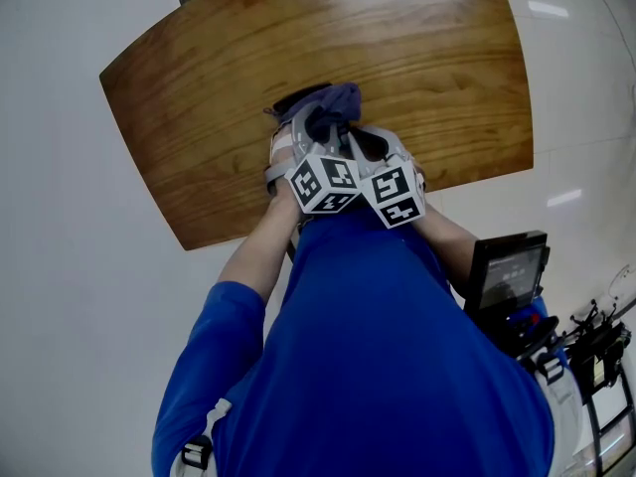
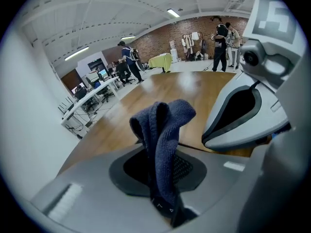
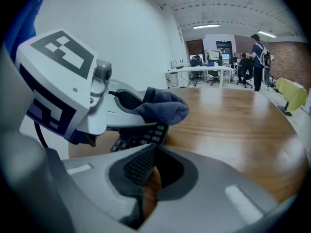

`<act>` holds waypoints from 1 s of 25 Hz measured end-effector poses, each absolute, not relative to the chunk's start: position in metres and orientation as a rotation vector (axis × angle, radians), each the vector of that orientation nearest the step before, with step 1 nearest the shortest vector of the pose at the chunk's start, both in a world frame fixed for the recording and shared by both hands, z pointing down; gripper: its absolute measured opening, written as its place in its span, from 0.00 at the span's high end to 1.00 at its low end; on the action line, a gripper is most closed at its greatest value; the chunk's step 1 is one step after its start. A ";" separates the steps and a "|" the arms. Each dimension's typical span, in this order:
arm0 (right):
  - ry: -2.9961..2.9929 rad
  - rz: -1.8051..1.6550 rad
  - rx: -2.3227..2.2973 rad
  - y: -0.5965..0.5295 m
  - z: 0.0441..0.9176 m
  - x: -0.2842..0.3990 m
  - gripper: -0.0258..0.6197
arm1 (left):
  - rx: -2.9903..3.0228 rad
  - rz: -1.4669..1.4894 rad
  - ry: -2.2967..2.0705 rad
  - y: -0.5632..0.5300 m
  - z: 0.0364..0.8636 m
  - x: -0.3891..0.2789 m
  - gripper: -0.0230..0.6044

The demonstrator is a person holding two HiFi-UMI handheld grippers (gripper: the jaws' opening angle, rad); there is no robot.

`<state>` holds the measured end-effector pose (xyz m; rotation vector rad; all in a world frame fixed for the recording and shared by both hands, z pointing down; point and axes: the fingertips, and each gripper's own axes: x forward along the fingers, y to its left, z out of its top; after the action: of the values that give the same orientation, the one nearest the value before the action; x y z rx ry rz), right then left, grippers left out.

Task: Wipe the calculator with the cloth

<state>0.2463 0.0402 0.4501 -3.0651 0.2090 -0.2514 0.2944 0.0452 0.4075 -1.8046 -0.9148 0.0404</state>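
A dark blue cloth [image 2: 163, 135] stands up folded between the jaws of my left gripper [image 2: 165, 178], which is shut on it. In the right gripper view the cloth [image 3: 163, 106] hangs over the dark calculator [image 3: 143, 134], whose keys show just beneath the left gripper [image 3: 121, 106]. My right gripper [image 3: 148, 178] is shut with nothing in it, close beside the left one. From the head view, both grippers sit side by side near the wooden table's [image 1: 199, 97] front edge, with the cloth [image 1: 336, 102] ahead of them. There the calculator is mostly hidden.
The table's front edge [image 1: 248, 235] lies right under my hands, with white floor [image 1: 60, 266] around it. A black device with a screen [image 1: 509, 271] hangs at the person's right side. People and desks [image 3: 214, 72] stand far off.
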 end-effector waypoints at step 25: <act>0.219 -0.259 -3.078 0.042 0.450 0.249 0.96 | -1.924 -0.021 -0.798 -0.022 0.400 0.323 0.86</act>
<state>0.2488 0.0420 0.4505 -3.0783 0.2193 -0.2591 0.3227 -0.0216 0.4003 -1.9242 -0.7975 -0.0210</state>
